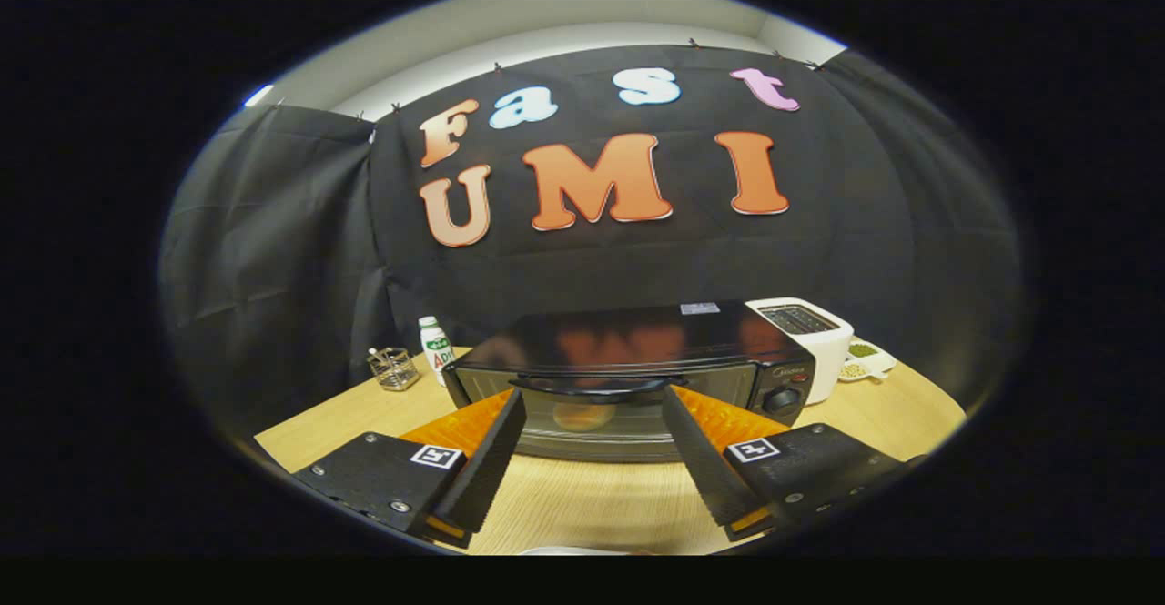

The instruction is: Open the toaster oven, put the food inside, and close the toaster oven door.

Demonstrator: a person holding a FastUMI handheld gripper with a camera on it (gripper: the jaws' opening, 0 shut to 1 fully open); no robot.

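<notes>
Nearest to me are my own two fingers (516,423), spread wide with nothing pinched between them, the gripper (593,394) pointing toward twelve o'clock. Under them runs the wooden table (592,505), the biggest thing around, pale and grained. Just ahead of my fingertips, at twelve o'clock, stands the toaster oven (628,368), dark and glossy on top, its door shut. Its curved door handle (596,387) spans the gap between my fingertips, close to them, though I cannot tell whether they touch it. Through the glass, between my fingers, a round pale piece of food (582,416) sits inside. A control knob (781,398) is on the oven's front at about one o'clock. Touching or just beside the oven at two o'clock is a white toaster (810,341), and beyond it a small white dish (866,359) holding green and tan bits. At ten o'clock, beside the oven, stands a white bottle (435,343), with a small wire holder (393,368) near it.
</notes>
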